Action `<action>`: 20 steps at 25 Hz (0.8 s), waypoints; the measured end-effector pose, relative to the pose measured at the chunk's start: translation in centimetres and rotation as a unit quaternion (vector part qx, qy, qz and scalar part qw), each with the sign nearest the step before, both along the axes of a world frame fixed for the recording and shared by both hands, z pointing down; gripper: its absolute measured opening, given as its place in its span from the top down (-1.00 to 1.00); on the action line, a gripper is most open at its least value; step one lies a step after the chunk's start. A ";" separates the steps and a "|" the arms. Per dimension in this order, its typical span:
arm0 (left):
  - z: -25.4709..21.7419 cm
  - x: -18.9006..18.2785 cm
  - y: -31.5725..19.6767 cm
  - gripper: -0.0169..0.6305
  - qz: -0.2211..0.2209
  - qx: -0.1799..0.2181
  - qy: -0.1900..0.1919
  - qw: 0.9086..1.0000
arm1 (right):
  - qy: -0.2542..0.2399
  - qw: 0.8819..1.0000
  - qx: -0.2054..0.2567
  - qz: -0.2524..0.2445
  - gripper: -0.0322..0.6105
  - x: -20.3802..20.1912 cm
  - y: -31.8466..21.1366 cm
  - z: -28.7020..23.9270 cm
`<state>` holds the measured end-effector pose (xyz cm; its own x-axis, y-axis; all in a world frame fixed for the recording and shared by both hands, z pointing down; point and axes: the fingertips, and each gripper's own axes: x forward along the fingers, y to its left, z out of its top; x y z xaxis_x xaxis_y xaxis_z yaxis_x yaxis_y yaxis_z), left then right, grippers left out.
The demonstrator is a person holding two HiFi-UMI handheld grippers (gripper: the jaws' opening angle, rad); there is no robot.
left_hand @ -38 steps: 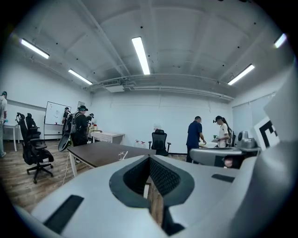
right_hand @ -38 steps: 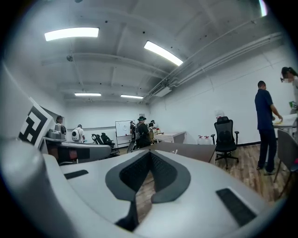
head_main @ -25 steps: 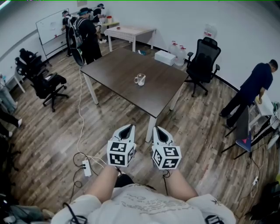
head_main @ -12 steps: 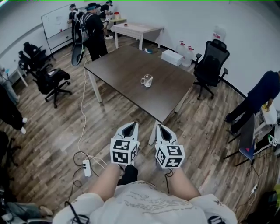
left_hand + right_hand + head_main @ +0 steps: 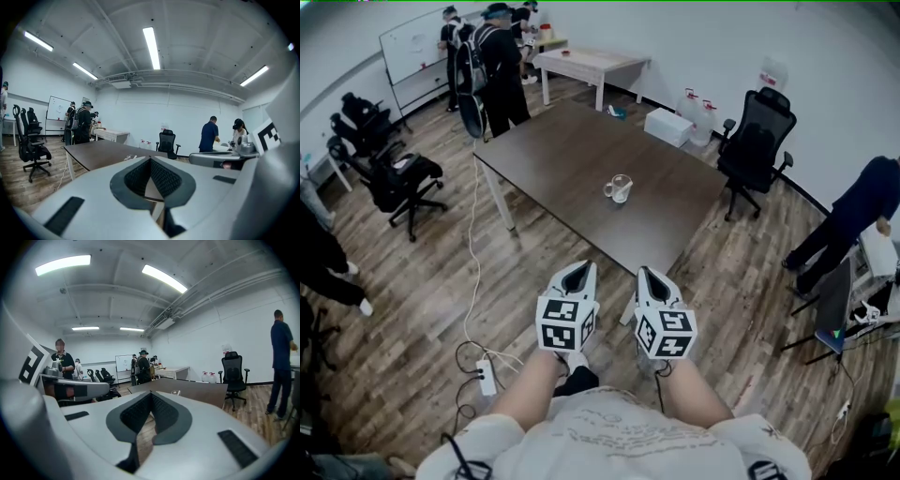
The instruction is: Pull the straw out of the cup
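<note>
A small clear glass cup (image 5: 618, 188) stands near the middle of the dark brown table (image 5: 562, 155); the straw is too small to make out. My left gripper (image 5: 575, 273) and right gripper (image 5: 645, 276) hang side by side over the wood floor, short of the table's near corner, both shut with nothing in them. In the left gripper view the closed jaws (image 5: 151, 158) point at the table, with the cup (image 5: 130, 157) tiny just left of them. In the right gripper view the cup (image 5: 176, 392) shows just right of the closed jaws (image 5: 151, 393).
A black office chair (image 5: 757, 141) stands at the table's right and another (image 5: 394, 178) at the left. People stand by the whiteboard (image 5: 497, 66) and at the right (image 5: 853, 220). A power strip (image 5: 487, 377) with cables lies on the floor to my left.
The table and cup have come nearer and lower in the head view as I walk towards them. Both grippers stay shut, side by side.
</note>
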<state>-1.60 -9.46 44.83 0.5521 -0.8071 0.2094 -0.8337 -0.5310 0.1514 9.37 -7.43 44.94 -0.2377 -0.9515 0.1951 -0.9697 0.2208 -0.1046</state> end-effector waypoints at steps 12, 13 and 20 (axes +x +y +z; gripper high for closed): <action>0.2 -2.6 -14.0 0.92 0.000 -0.007 0.009 1.000 | 0.005 1.000 -0.007 0.014 0.85 -1.7 -14.3 0.0; 0.3 -2.9 -15.1 0.92 0.000 -0.008 0.009 1.000 | 0.005 1.000 -0.007 0.013 0.85 -1.9 -15.4 0.1; 2.4 -3.5 -20.5 0.92 0.006 -0.033 0.010 0.999 | 0.008 0.999 -0.021 0.025 0.85 -1.7 -20.2 1.7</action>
<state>-5.12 -29.94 47.24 0.5666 -0.7850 0.2504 -0.8236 -0.5298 0.2025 7.72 -27.64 46.63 -0.1864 -0.9533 0.2378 -0.9810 0.1674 -0.0979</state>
